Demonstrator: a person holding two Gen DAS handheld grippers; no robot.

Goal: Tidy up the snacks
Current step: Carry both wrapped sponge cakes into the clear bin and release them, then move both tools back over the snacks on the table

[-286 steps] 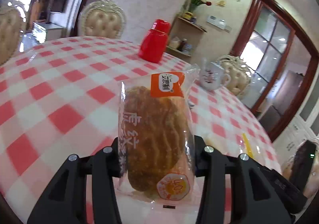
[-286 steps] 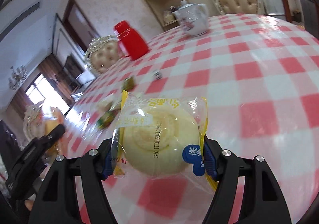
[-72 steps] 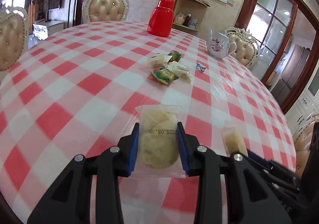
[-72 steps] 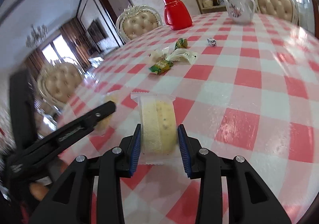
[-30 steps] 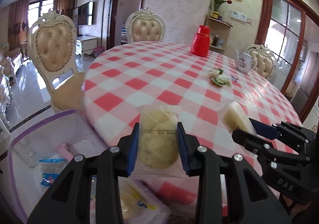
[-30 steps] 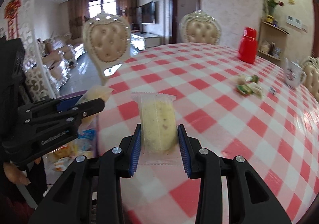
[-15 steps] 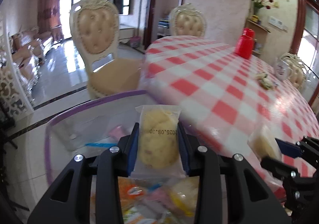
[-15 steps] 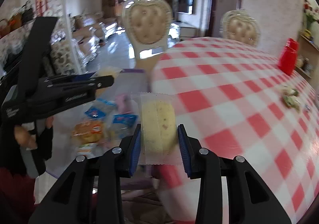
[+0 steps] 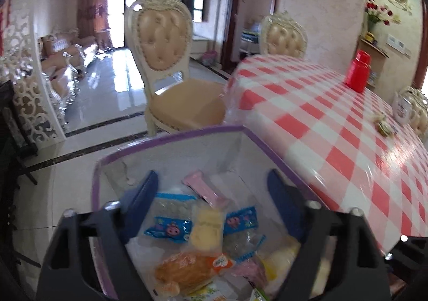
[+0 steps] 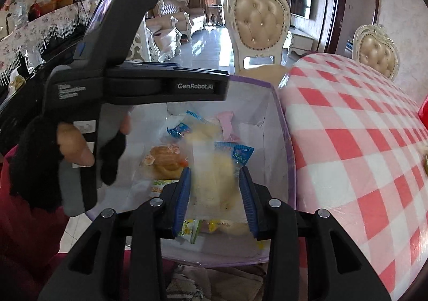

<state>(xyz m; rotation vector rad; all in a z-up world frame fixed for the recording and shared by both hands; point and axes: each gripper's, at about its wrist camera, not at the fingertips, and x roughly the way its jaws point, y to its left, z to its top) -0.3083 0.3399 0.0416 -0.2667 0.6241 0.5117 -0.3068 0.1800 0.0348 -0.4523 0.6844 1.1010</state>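
A clear storage bin with a purple rim (image 9: 171, 137) (image 10: 290, 156) stands beside the round table and holds several wrapped snacks. My left gripper (image 9: 211, 188) is open and empty above the bin. A pale yellow wrapped cake (image 9: 206, 228) lies in the bin below it, among blue packets and a brown pastry (image 9: 184, 268). My right gripper (image 10: 215, 194) hangs over the bin with a blurred pale wrapped cake (image 10: 214, 180) between its blue pads; I cannot tell whether the pads still grip it.
The red-and-white checked table (image 9: 334, 124) (image 10: 361, 127) lies to the right of the bin, with a red jug (image 9: 358, 76) and a small pile of snacks (image 9: 383, 127) far across it. A padded chair (image 9: 171, 68) stands behind the bin.
Both grippers have swung from the table to over the bin. My left gripper has opened and its cake has dropped into the bin. The cake in the right gripper has blurred.
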